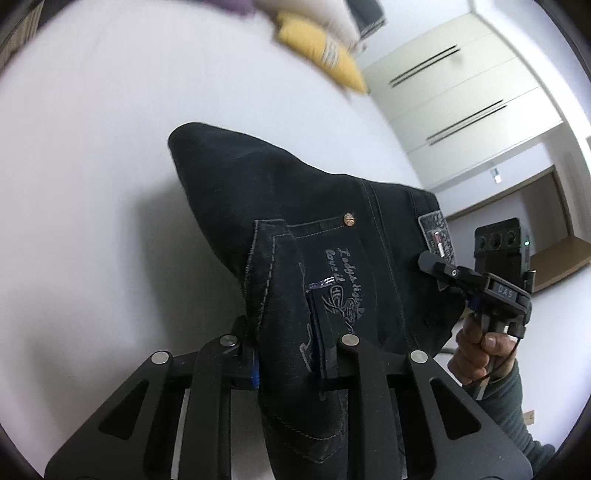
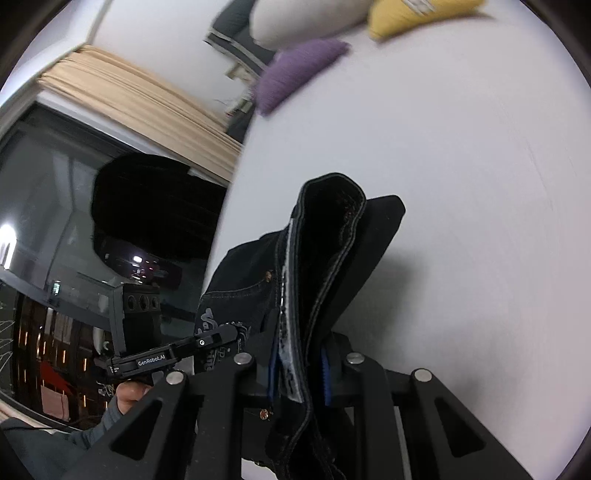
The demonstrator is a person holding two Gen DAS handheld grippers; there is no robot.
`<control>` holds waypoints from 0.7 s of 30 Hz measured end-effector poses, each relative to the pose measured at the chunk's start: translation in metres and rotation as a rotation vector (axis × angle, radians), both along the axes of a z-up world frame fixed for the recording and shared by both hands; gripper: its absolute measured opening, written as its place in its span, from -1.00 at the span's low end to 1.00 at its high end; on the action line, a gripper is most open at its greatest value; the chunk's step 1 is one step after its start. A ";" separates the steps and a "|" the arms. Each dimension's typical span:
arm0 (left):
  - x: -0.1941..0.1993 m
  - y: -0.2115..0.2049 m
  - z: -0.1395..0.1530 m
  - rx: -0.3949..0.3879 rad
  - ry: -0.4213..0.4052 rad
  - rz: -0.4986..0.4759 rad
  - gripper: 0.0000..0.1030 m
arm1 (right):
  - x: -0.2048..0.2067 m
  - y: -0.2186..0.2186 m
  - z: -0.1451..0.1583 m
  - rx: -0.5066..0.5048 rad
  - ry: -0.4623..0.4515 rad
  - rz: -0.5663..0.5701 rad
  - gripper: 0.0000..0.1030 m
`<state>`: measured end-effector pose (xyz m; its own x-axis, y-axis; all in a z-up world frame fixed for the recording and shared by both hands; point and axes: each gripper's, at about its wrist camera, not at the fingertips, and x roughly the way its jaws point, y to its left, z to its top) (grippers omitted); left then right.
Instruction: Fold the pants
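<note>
Gripping the pants [image 1: 332,240] near a back pocket, the left tongs [image 1: 291,354] are clenched on dark denim that bunches ahead of them over the white bed [image 1: 92,184]; the thick wad could slip out.

From the right wrist, the right tongs [image 2: 299,373] grasp the waistband, its fold rising ahead of them. Uneven pulling between the two could skew the fold.

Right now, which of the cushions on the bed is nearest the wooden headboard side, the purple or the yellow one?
The purple cushion. In the right wrist view it lies at the white bed's edge beside the slatted wood, while the yellow cushion sits farther in.
</note>
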<state>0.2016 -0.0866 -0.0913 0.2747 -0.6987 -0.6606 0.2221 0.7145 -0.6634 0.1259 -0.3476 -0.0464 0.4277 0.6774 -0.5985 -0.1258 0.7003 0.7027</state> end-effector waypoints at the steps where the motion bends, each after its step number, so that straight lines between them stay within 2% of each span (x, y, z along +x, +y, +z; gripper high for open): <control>1: 0.007 0.007 0.010 0.003 -0.023 0.007 -0.64 | 0.007 0.003 0.006 0.013 -0.012 0.002 -0.62; 4: 0.031 0.024 0.037 0.050 -0.098 0.021 -0.64 | 0.039 0.015 0.019 0.029 -0.042 0.017 -0.62; 7: 0.056 0.036 0.043 0.105 -0.134 0.036 -0.64 | 0.074 0.032 0.015 0.058 -0.033 0.036 -0.62; 11: 0.085 0.049 0.016 0.146 -0.107 0.044 -0.63 | 0.112 0.045 -0.021 0.092 0.035 0.025 -0.62; 14: 0.102 0.056 -0.023 0.192 -0.056 0.022 -0.60 | 0.130 0.050 -0.072 0.097 0.136 0.011 -0.61; 15: 0.105 0.057 -0.043 0.216 -0.030 0.025 -0.47 | 0.132 0.050 -0.088 0.100 0.166 0.003 -0.59; 16: 0.107 0.060 -0.056 0.229 -0.018 0.034 -0.38 | 0.133 0.046 -0.103 0.111 0.196 -0.009 -0.47; 17: 0.108 0.064 -0.067 0.231 -0.011 0.049 -0.13 | 0.133 0.038 -0.123 0.150 0.232 -0.044 -0.43; 19: 0.106 0.073 -0.077 0.155 -0.022 0.080 -0.07 | 0.128 0.027 -0.138 0.253 0.226 -0.069 -0.43; 21: 0.104 0.070 -0.075 0.151 -0.042 0.083 0.09 | 0.120 0.023 -0.139 0.277 0.182 -0.069 -0.39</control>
<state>0.3055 -0.0162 -0.1667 0.3565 -0.5663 -0.7431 0.1837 0.8224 -0.5385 0.2459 -0.3250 -0.1852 0.3818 0.7978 -0.4666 0.0602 0.4823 0.8739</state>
